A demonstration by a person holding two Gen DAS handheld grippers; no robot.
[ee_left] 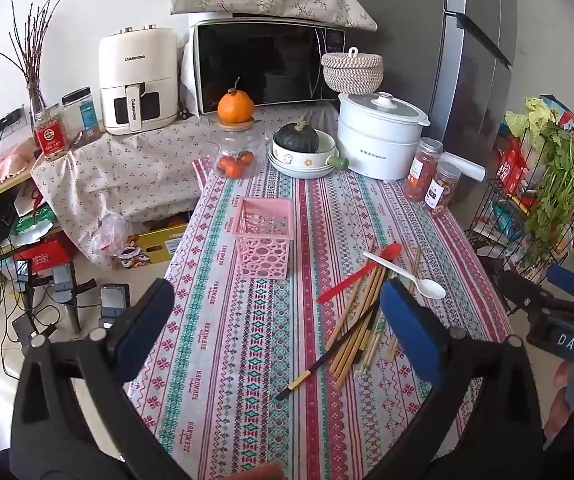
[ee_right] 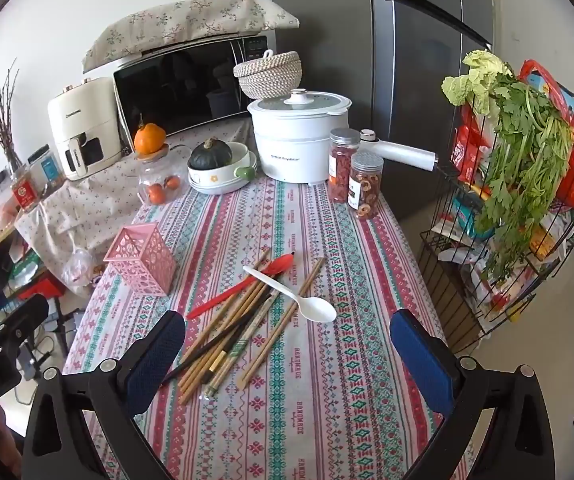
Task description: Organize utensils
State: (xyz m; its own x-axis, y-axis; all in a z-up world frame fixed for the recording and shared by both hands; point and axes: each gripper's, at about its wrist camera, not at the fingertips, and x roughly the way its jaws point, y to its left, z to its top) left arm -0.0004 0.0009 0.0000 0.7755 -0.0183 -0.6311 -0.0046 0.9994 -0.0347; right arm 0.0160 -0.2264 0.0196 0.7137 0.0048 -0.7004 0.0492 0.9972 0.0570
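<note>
Since both tongs are hanging spread wide with nothing between their pads, you are starting from scratch, so pick your first piece with care. The left tongs [ee_left: 275,312] are hovering over the surface [ee_left: 247,360], with the pink holder [ee_left: 265,236] standing upright and empty just ahead of them. The right tongs [ee_right: 287,344] are tilting down toward the pile of utensils, which is lying loose just ahead of them and a little toward their left finger.

The white spoon [ee_right: 291,294] is sitting on top of the heap, crossing the red spoon [ee_right: 243,290] and the chopsticks [ee_right: 227,336], so I judge it the easiest first take. You are better off bringing the right tongs down across its thin handle, not the bowl, and closing only once both pads are flanking it. The chopsticks are lying crossed and overlapping; grabbing one mid-pile is likely to drag its neighbours and roll them toward the edge. The black stick [ee_left: 319,360] is jutting nearest the left tongs and lying partly apart, so it looks like a fair candidate for that side. The holder looks light, so lower each piece in gently, handle end down.
</note>
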